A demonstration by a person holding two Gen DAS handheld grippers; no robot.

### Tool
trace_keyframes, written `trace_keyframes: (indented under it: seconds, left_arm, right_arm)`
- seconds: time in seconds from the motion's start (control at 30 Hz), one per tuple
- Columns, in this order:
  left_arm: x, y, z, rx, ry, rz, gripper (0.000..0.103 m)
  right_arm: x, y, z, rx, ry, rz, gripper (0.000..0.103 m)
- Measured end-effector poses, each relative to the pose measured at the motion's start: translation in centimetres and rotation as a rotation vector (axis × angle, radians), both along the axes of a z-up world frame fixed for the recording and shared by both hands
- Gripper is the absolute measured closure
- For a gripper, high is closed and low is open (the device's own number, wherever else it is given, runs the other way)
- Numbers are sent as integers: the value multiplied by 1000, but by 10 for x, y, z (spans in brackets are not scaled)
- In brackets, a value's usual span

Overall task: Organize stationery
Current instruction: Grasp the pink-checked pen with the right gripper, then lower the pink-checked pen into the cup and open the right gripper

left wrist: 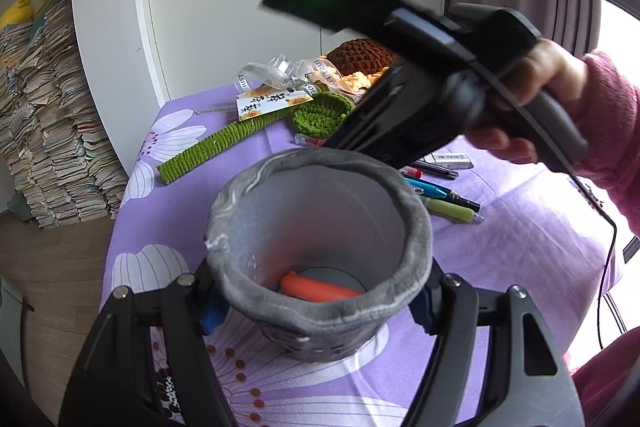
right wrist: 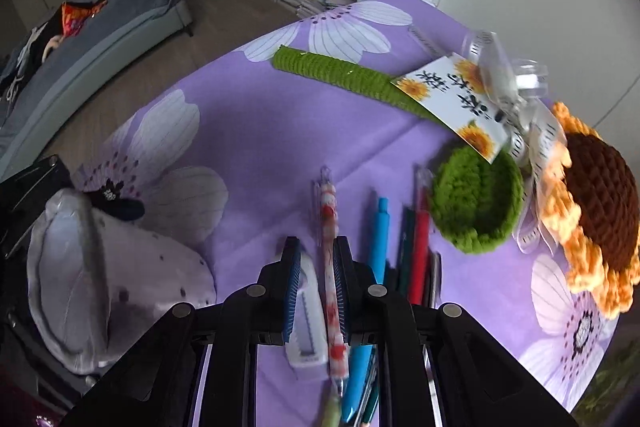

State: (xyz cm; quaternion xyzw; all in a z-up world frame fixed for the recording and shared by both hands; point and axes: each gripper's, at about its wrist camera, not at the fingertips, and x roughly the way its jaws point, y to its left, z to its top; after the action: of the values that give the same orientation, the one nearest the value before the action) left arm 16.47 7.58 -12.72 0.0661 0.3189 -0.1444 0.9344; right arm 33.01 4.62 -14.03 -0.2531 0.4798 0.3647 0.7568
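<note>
My left gripper (left wrist: pixel 320 307) is shut on a grey fabric pen cup (left wrist: pixel 416 227), a blue pad pressing each side. An orange pen (left wrist: pixel 320 289) lies at the cup's bottom. Behind the cup, a hand in a pink sleeve points my right gripper (left wrist: pixel 340 143) steeply down at the purple cloth. In the right wrist view that gripper (right wrist: pixel 317 267) has its jaws narrow and apart. A red-and-white patterned pen (right wrist: pixel 329 211) lies on the cloth in line with the gap, and neither pad presses it. The cup (right wrist: pixel 100 267) is at the left there.
A blue pen (right wrist: pixel 380 235), a red pen (right wrist: pixel 420 251) and a white eraser (right wrist: pixel 306 327) lie beside the patterned pen. A crocheted sunflower (right wrist: pixel 596 195) with green leaf (right wrist: pixel 476 203) and stem (right wrist: pixel 340 75) takes up the far side. The table edge (right wrist: pixel 224 59) drops to the floor.
</note>
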Motion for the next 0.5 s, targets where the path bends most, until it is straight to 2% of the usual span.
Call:
trace_keyframes:
  seconds: [0.13, 0.2, 0.23, 0.33, 0.4, 0.5]
  left_arm:
    - [-1, 1, 0, -2, 2, -1, 33]
    - [0, 0, 1, 0, 2, -3, 33]
    - [0, 0, 1, 2, -1, -5, 33]
    - [-1, 0, 0, -2, -3, -6, 33]
    - [0, 1, 0, -7, -1, -5, 33]
    - [-1, -1, 0, 0, -3, -6, 33]
  right_arm:
    - [12, 17, -15, -89, 4, 24, 88]
    - [17, 17, -15, -54, 37, 14, 88]
    - [20, 16, -16, -51, 59, 0, 91]
    - [16, 12, -5, -21, 10, -34, 92]
    - [7, 0, 21, 69, -18, -60, 92]
    - [-14, -26, 73, 269, -75, -86, 92]
